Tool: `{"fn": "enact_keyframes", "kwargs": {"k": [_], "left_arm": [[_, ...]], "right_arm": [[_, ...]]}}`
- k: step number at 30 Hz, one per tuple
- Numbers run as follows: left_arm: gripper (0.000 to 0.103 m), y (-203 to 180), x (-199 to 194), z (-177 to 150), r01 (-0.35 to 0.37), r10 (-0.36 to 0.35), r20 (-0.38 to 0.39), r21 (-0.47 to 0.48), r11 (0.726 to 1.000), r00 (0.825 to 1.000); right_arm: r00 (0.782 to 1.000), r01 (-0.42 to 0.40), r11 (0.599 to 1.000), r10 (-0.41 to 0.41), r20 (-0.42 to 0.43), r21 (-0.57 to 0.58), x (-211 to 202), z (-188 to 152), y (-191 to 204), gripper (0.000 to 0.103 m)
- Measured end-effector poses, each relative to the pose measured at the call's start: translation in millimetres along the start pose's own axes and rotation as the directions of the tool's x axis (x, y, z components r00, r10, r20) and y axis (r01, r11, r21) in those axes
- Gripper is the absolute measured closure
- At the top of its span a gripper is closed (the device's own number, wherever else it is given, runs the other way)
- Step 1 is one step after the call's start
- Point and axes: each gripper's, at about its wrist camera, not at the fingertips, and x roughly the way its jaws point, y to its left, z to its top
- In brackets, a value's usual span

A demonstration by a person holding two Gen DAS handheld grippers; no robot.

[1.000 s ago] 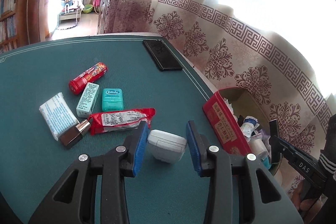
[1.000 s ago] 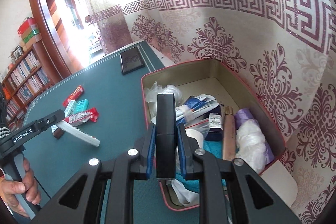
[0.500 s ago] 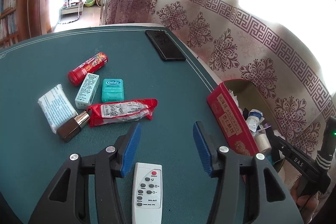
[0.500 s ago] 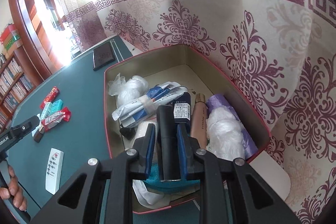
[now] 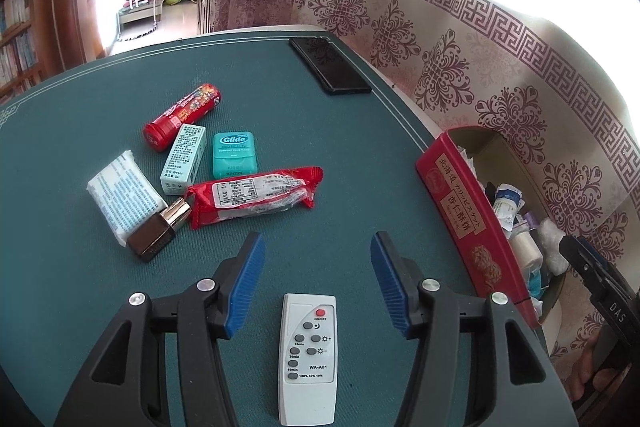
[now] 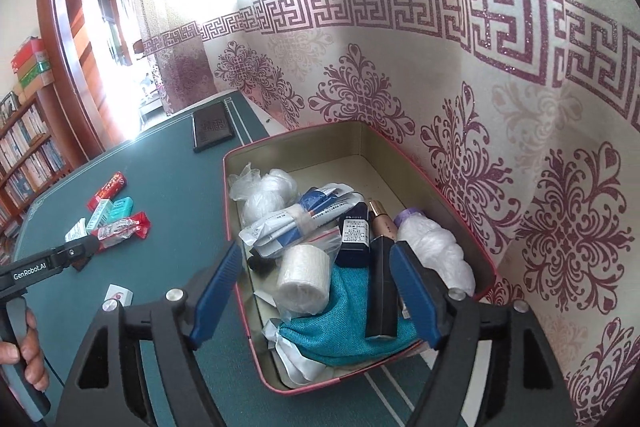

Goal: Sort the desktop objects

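The left gripper [image 5: 316,277] hangs over the green table [image 5: 360,155] with its jaws apart and opening, and nothing is pressed between the pads. The white remote control [image 5: 307,357] lies flat on the cloth just behind the fingertips, centred in the gap between the two fingers. Its long axis runs along the line in which the gripper points, with the red button end toward the tips.

Ahead of the jaws and to their left lies the unsorted group: the red snack packet [image 5: 252,195] closest, then the brown bottle [image 5: 158,231], the white tissue pack [image 5: 124,193], the small pale box [image 5: 183,159], the teal floss case [image 5: 234,154] and the red tube [image 5: 182,117]. The packet lies crosswise to the jaws, so the left hand is probably the one to fetch it — it is clearly nearer.

The right gripper [image 6: 316,285] stands over the red tin [image 6: 360,135], jaws wide and opening. The black stick [image 6: 382,287] lies in the tin on the teal cloth [image 6: 344,323], just inside the right finger; the pads do not press it. Its long axis follows the fingers — it seems to be released.
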Motion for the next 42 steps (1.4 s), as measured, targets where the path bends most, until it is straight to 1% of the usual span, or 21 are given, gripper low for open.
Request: {"fn": "enact_keyframes", "kwargs": {"k": [8, 11, 15, 24, 33, 34, 35, 36, 37, 39, 42], "left_arm": [[0.044, 10.3, 2.2, -18.9, -0.050, 0.049, -0.053, -0.012, 0.999, 0.997], [0.044, 11.7, 1.9, -32.7, -0.061, 0.060, -0.067, -0.007, 0.998, 0.996], [0.044, 13.0, 3.7, -54.3, -0.094, 0.094, -0.088, 0.000, 0.996, 0.992], [0.044, -4.5, 3.4, -72.1, -0.121, 0.127, -0.084, 0.071, 0.990, 0.988], [0.044, -21.5, 22.8, -84.5, -0.176, 0.196, -0.109, 0.169, 0.970, 0.975], [0.044, -22.9, 22.2, -84.5, -0.175, 0.194, -0.095, 0.178, 0.968, 0.976], [0.044, -23.6, 22.7, -84.5, -0.164, 0.184, -0.099, 0.182, 0.970, 0.978], [0.048, -24.2, 22.4, -84.5, -0.157, 0.177, -0.093, 0.184, 0.970, 0.980], [0.061, -25.1, 22.0, -84.6, -0.156, 0.174, -0.087, 0.185, 0.970, 0.981], [0.061, -26.4, 21.1, -84.5, -0.150, 0.166, -0.079, 0.182, 0.972, 0.983], [0.061, -30.3, 13.8, -83.5, -0.149, 0.157, -0.037, 0.173, 0.974, 0.987]], "right_arm": [[0.999, -0.037, 0.999, 0.037, 0.018, -0.027, -10.5, -5.6, 10.2, 0.020], [0.998, -0.055, 0.998, 0.055, 0.017, -0.018, -11.6, -8.7, 9.5, 0.019], [0.997, -0.070, 0.998, 0.070, 0.013, -0.003, -11.6, -13.8, 7.5, 0.018], [0.994, -0.107, 0.994, 0.107, 0.006, -0.005, -15.6, -28.0, 11.7, 0.018], [0.990, -0.139, 0.990, 0.139, 0.005, 0.008, -15.9, -36.4, 9.9, 0.018], [0.990, -0.143, 0.990, 0.142, 0.005, 0.008, -15.6, -37.6, 10.1, 0.018], [0.989, -0.145, 0.989, 0.145, 0.004, 0.006, -15.1, -39.0, 10.3, 0.018], [0.989, -0.147, 0.989, 0.147, 0.003, 0.003, -14.4, -40.3, 10.5, 0.018], [0.989, -0.149, 0.989, 0.149, 0.001, -0.001, -13.7, -41.7, 11.1, 0.018], [0.988, -0.157, 0.988, 0.157, -0.002, -0.007, -12.4, -44.2, 11.6, 0.018], [0.986, -0.168, 0.986, 0.168, 0.001, -0.011, -13.0, -46.6, 10.7, 0.018]]}}
